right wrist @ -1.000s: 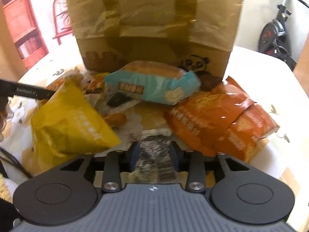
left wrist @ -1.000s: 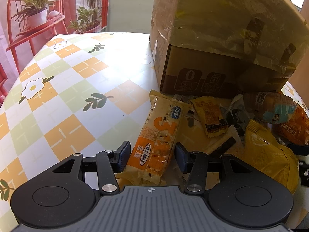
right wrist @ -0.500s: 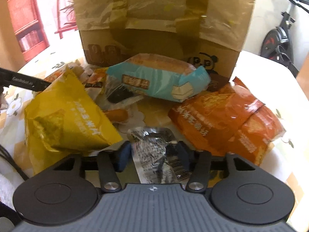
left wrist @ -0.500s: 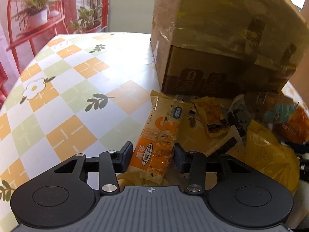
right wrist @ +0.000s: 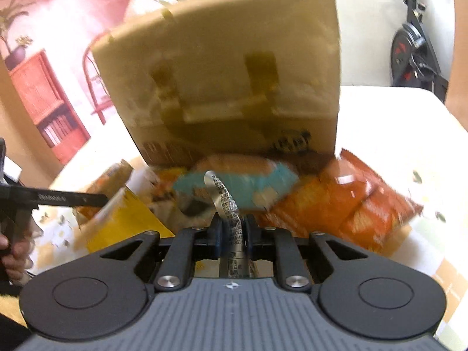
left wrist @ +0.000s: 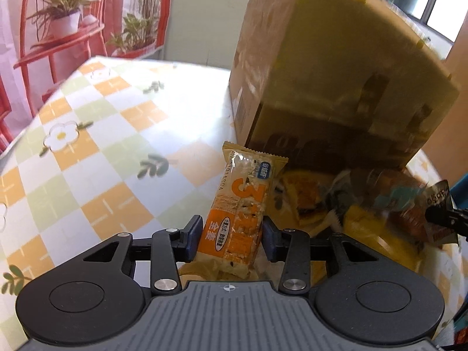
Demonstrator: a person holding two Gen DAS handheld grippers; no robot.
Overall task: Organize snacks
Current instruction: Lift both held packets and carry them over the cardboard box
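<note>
In the left wrist view my left gripper point(left wrist: 231, 234) is shut on an orange cereal bar point(left wrist: 242, 201), its blue pads pressing both long sides, and the bar's far end is off the table. In the right wrist view my right gripper point(right wrist: 232, 229) is shut on a thin silver snack packet point(right wrist: 223, 196) that curls upward from the jaws. A big cardboard box point(right wrist: 234, 73) draped in yellowish plastic stands just behind the snack heap. The heap holds a teal packet point(right wrist: 263, 181), orange bags point(right wrist: 351, 201) and a yellow bag point(right wrist: 125, 219).
The table point(left wrist: 102, 146) has a checked orange, green and white cloth with flowers, bare to the left of the heap. A person's hand point(right wrist: 11, 251) shows at the left edge of the right wrist view. An exercise bike point(right wrist: 415, 49) stands beyond the table's far right.
Both grippers closed on their snacks and rose. The orange bar's far end came off the table. The silver packet was squeezed narrow and now stands up from the right jaws.
</note>
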